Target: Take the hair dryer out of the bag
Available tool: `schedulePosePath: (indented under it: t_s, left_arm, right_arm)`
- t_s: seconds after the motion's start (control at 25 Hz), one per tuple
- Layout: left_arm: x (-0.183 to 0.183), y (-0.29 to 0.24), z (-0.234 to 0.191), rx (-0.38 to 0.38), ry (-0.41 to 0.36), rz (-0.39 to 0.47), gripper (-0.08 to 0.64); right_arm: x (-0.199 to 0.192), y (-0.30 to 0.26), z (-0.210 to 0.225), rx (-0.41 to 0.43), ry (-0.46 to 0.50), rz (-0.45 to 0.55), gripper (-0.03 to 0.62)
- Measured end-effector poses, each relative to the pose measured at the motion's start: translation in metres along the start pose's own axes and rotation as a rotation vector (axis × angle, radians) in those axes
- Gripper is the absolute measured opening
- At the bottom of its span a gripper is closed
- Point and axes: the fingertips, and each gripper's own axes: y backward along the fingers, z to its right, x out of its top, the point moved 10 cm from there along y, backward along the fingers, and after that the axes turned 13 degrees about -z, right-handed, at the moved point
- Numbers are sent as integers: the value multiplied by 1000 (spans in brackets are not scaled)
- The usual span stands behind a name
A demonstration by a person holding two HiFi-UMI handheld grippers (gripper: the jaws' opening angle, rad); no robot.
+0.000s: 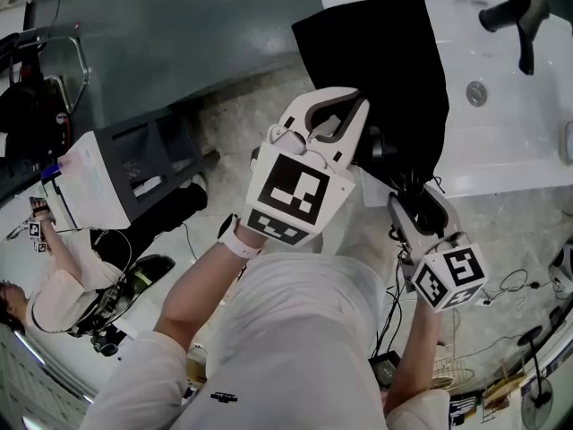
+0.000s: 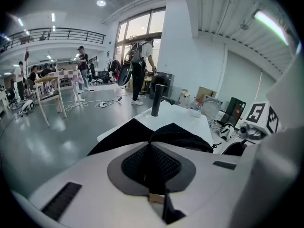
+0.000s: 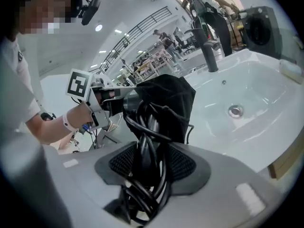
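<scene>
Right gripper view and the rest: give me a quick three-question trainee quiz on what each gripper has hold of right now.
1. True or false: the left gripper is shut on the black bag.
2. What fills the jaws of the right gripper? A) a coiled black cord B) the faucet C) nothing
3. Fill in: the bag hangs over the edge of the white ____.
Key: 1 true; 2 A; 3 sink.
</scene>
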Motion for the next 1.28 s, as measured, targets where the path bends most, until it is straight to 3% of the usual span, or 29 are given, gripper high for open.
schedulePosePath:
  t_s: [0.2, 0.4, 0.52, 0.76, 1.16, 1.28]
  left_arm:
    - [-3, -2, -5, -37, 59, -2, 15]
    - [-11, -8, -18, -138, 218, 4, 15]
    - [-15, -12, -30, -217, 295, 10, 15]
    - [-17, -20, -30, -251, 300, 9, 15]
    - [-24, -9, -13, -229, 266, -7, 17]
    - [-27, -8, -10, -220, 257, -34, 17]
  right_arm:
    - [-6, 1, 1, 82, -16, 34, 212]
    - [-19, 4, 4, 205, -64, 111, 212]
    - [-23, 9, 1, 291, -32, 156, 212]
    - [-20, 12, -7, 352, -19, 198, 212]
    - [-17, 32, -30, 361, -3, 245, 212]
    - [-17, 41, -37, 327, 9, 259, 212]
